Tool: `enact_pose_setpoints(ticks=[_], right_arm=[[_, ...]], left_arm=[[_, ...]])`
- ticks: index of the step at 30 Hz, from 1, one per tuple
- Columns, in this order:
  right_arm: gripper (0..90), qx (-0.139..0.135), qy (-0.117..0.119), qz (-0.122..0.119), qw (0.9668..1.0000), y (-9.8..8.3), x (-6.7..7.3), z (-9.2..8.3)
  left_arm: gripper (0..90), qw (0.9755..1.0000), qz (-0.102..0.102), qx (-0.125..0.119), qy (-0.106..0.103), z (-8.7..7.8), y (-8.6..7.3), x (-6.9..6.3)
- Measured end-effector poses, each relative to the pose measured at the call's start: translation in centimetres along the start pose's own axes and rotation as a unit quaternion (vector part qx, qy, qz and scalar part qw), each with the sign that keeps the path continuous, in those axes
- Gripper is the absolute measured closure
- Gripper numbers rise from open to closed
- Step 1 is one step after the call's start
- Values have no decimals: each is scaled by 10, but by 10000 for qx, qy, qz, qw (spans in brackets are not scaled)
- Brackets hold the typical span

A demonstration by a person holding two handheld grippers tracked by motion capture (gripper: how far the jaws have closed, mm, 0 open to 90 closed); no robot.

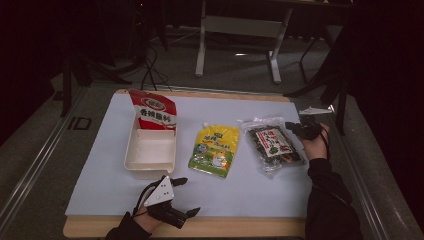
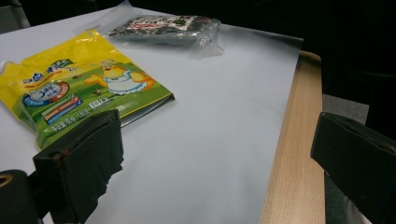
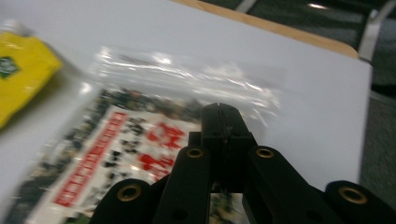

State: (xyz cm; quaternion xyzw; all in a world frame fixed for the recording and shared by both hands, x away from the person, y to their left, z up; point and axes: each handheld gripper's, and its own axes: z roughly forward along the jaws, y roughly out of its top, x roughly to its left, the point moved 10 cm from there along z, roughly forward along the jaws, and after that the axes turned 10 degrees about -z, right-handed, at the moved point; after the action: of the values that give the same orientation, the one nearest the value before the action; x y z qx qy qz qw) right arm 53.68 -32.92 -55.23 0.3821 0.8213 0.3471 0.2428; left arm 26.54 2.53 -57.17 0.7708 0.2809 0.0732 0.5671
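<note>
The right gripper (image 3: pixel 223 122) has its jaws pressed together, empty, poised over the clear seaweed bag (image 1: pixel 272 144) at the bench's (image 1: pixel 250 195) right side. The left gripper (image 1: pixel 184 196) gapes wide near the front edge, beside the yellow pouch (image 2: pixel 74 88).

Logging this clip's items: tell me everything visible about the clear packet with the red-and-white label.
The clear packet is a flat, crinkly plastic bag of dark dried pieces with a red-and-white printed label. It lies flat on the white sheet, right of the yellow pouch and apart from it. The right gripper, jaws shut, is at its far right corner; contact is unclear.
</note>
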Motion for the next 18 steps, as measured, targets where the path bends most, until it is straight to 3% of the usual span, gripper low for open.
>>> enact_pose_setpoints(ticks=[3,11,18], right_arm=[[900,53,-93,196,9998,-12,-11,2],[900,324,-221,563,9976,-45,-27,14],[900,536,-272,657,9960,-60,-29,18]], left_arm=[[34,10000,-2,8,3,0,0,0],[35,10000,-2,8,1,1,0,0],[34,10000,-5,13,-12,2,0,-1]])
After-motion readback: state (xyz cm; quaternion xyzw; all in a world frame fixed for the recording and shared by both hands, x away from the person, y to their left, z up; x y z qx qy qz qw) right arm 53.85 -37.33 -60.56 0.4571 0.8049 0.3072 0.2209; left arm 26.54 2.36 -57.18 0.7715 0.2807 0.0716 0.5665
